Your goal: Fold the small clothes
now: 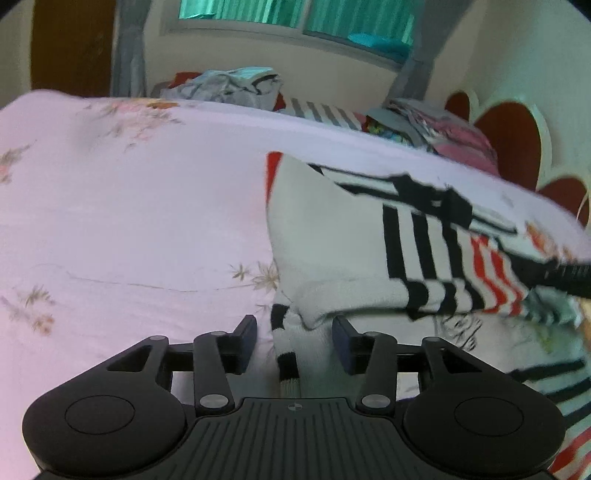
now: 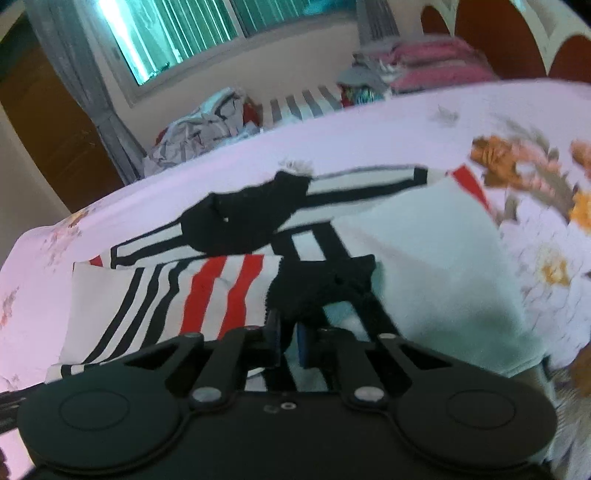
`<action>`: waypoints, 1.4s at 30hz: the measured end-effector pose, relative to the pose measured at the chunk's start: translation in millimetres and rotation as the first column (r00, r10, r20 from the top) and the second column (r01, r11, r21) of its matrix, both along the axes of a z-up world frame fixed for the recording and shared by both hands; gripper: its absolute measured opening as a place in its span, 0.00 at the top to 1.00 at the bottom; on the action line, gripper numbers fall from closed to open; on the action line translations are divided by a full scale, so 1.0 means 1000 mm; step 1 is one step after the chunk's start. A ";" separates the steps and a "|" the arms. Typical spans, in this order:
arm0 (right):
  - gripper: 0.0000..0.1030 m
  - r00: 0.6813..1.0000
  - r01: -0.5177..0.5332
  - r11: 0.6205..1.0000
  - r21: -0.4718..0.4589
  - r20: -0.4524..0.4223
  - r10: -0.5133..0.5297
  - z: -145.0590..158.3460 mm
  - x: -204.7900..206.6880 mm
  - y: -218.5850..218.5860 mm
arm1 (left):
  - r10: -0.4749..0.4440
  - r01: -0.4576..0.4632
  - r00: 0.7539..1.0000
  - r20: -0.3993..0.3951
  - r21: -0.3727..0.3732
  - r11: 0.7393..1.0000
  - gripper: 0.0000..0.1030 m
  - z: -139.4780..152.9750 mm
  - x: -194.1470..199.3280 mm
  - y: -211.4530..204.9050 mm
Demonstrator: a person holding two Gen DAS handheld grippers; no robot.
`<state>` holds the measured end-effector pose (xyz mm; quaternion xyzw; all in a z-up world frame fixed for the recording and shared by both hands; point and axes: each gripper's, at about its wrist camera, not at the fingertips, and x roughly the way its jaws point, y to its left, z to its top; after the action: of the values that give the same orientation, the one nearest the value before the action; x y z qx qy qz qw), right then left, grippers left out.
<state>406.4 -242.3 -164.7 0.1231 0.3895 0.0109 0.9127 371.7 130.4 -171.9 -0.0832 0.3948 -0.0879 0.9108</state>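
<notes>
My count, both wrist views: two claws, left claw (image 1: 293, 343) and right claw (image 2: 287, 339). One striped garment (image 2: 207, 291), white with black and red bands, on one bed (image 1: 129, 206). One heap of loose clothes (image 1: 229, 86) at the far edge. One window (image 2: 177, 33), two grey curtains. Items in the heap too blurred to count.

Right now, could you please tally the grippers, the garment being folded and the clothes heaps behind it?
grippers: 2 (left gripper, right gripper)
striped garment: 1
clothes heaps: 2 (grey heap, pink heap)
total: 5
</notes>
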 end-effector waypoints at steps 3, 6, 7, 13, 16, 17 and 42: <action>0.78 0.998 -0.022 1.000 0.014 -0.061 0.023 -0.010 0.003 -0.004 | 0.037 -0.036 0.999 0.004 -0.054 0.998 0.52 0.007 0.010 0.007; 0.66 0.999 0.025 0.997 0.066 -0.030 -0.023 -0.004 -0.002 -0.016 | 0.056 -0.055 0.998 0.013 -0.067 0.996 0.48 0.008 0.032 0.004; 0.62 0.999 0.038 0.997 0.067 -0.022 -0.037 -0.001 -0.002 -0.019 | 0.053 -0.052 0.999 0.009 -0.073 0.996 0.48 0.006 0.042 0.001; 0.50 0.997 0.074 0.996 0.047 -0.029 -0.073 -0.002 0.008 -0.028 | 0.071 -0.074 0.997 -0.032 -0.120 0.990 0.48 -0.014 0.100 -0.010; 0.50 0.994 0.092 0.994 0.067 -0.064 -0.088 -0.012 0.015 -0.032 | 0.077 -0.083 0.996 -0.048 -0.125 0.989 0.48 -0.026 0.123 -0.013; 0.51 0.994 0.093 0.993 0.071 -0.065 -0.089 -0.013 0.017 -0.032 | 0.086 -0.092 0.995 -0.053 -0.125 0.988 0.48 -0.030 0.128 -0.012; 0.67 0.997 -0.002 0.995 -0.103 0.075 0.009 0.020 0.017 0.001 | 0.036 -0.036 0.992 0.117 -0.005 0.999 0.77 0.005 0.084 -0.035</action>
<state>423.1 -241.1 -144.7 0.0745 0.3551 -0.0019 0.9318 455.8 95.1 -166.9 -0.0862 0.3389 -0.0768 0.9337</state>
